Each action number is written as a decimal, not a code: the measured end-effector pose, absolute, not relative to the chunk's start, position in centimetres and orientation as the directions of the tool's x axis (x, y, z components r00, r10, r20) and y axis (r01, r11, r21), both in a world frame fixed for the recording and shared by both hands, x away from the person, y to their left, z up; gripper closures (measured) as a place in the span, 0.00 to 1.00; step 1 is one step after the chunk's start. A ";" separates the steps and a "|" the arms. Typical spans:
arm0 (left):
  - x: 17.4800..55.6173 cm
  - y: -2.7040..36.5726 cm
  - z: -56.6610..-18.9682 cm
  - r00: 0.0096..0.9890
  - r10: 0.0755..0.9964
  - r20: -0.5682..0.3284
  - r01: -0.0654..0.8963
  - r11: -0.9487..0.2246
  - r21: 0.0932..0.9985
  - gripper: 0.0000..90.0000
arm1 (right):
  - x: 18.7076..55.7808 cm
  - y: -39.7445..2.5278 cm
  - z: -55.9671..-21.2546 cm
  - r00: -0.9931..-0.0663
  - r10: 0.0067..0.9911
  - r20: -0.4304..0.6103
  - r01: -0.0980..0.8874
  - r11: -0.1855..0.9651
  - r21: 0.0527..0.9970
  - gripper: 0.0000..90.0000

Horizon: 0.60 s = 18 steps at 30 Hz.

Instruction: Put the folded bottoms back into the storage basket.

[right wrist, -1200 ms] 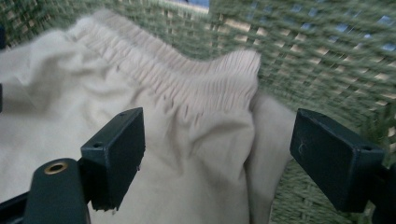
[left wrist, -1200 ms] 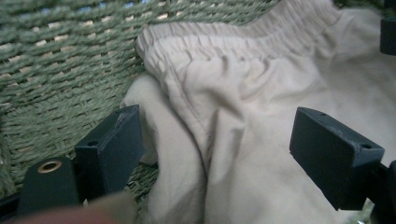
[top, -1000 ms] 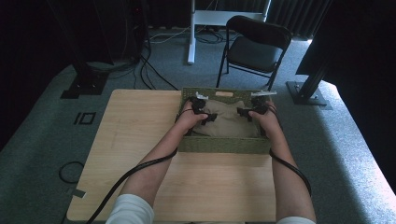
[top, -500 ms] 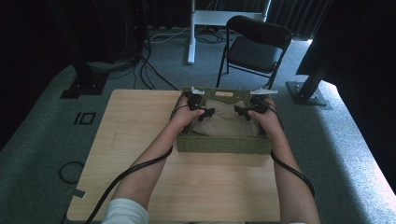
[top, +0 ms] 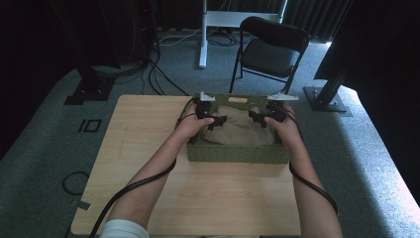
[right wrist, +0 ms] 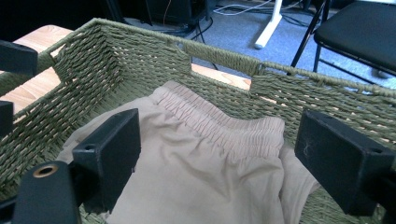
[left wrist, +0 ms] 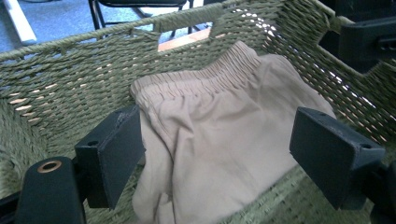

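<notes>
Left gripper (left wrist: 215,154) over basket (top: 237,153), wooden table (top: 143,148) (grey carpet (top: 44,144))

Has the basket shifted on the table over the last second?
Cannot tell. The basket sits about where it did against the table's far edge; any shift is too slight to judge. Both grippers, left and right, hang over the trousers.
</notes>
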State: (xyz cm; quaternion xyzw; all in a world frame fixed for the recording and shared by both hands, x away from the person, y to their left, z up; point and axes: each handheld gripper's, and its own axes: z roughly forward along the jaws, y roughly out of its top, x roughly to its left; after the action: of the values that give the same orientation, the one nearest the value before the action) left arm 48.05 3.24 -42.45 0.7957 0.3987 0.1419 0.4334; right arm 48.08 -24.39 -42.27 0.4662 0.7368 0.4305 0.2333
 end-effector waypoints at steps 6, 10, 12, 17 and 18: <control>46.9 3.4 -42.1 0.658 0.743 -0.125 0.506 -0.313 0.804 0.20 | 46.9 -24.1 -41.9 -0.486 0.873 0.040 0.466 0.220 0.857 0.16; 46.3 3.6 -41.8 0.662 0.739 -0.128 0.500 -0.308 0.810 0.20 | 46.2 -24.0 -41.9 -0.503 0.863 0.044 0.455 0.221 0.863 0.16; 46.0 3.7 -41.6 0.666 0.735 -0.125 0.496 -0.312 0.811 0.20 | 45.8 -23.9 -41.9 -0.514 0.857 0.035 0.447 0.233 0.863 0.16; 44.8 3.8 -40.9 0.686 0.718 -0.116 0.472 -0.319 0.822 0.20 | 44.7 -23.8 -41.8 -0.533 0.846 0.022 0.427 0.247 0.870 0.15; 44.6 3.8 -40.7 0.691 0.713 -0.119 0.468 -0.315 0.825 0.20 | 44.5 -23.8 -41.7 -0.535 0.845 0.028 0.425 0.241 0.872 0.15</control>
State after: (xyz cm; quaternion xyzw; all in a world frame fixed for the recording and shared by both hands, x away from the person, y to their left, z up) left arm 44.55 3.82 -40.72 0.7996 0.3694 0.1353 0.4537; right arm 44.52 -23.81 -41.73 0.4222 0.7522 0.4489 0.2335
